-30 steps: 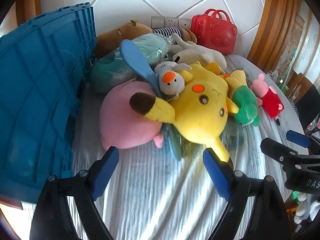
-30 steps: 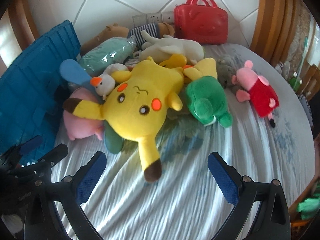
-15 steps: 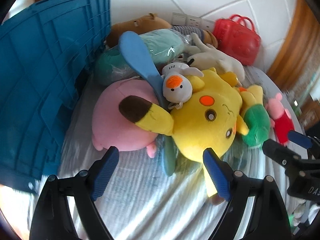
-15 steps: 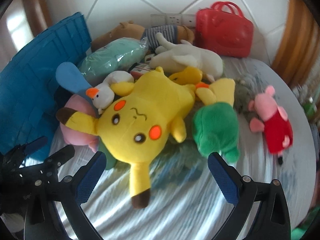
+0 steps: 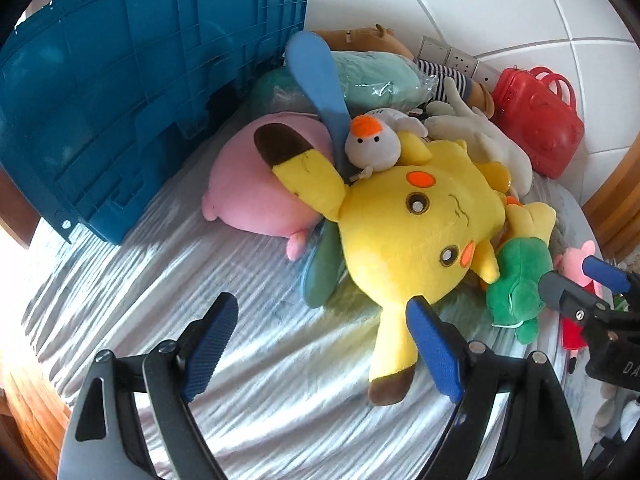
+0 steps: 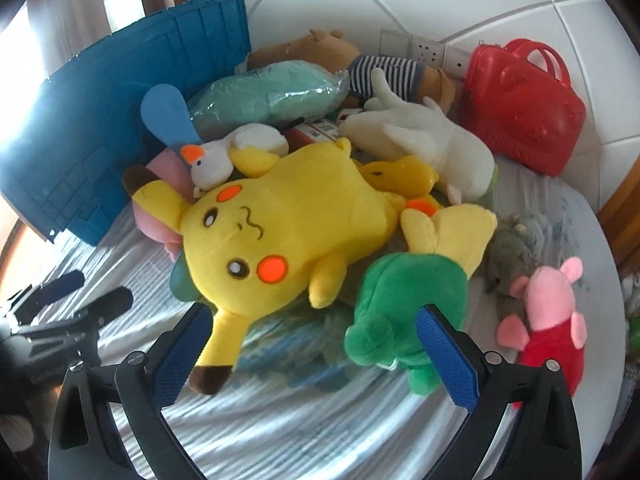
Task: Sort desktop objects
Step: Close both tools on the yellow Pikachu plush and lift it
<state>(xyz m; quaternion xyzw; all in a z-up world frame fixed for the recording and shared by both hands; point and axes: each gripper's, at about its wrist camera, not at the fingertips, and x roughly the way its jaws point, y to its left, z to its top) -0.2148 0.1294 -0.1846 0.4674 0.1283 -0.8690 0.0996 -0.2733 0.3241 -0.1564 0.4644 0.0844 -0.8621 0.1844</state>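
Observation:
A pile of plush toys lies on a round table with a striped cloth [image 5: 248, 360]. A big yellow Pikachu [image 5: 416, 224] [image 6: 280, 224] lies on top. Beside it are a pink round plush [image 5: 256, 184], a small white bird [image 5: 372, 144] [image 6: 212, 164], a green plush [image 5: 520, 284] [image 6: 404, 304] and a pink pig in red [image 6: 552, 320]. My left gripper [image 5: 324, 344] is open and empty, just in front of Pikachu's lower ear. My right gripper [image 6: 312, 352] is open and empty, its pads beside Pikachu's ear and the green plush.
A blue plastic crate [image 5: 120, 112] [image 6: 100, 152] stands on its side at the left. A red toy case [image 5: 536, 120] [image 6: 520, 112] stands at the back by the wall. A teal bagged plush [image 6: 268, 92], a white plush [image 6: 432, 148] and a brown plush [image 6: 304, 48] lie behind.
Both grippers have moved forward toward the pile and the views have swung, so the toys look larger. Both stay open. No toy has moved.

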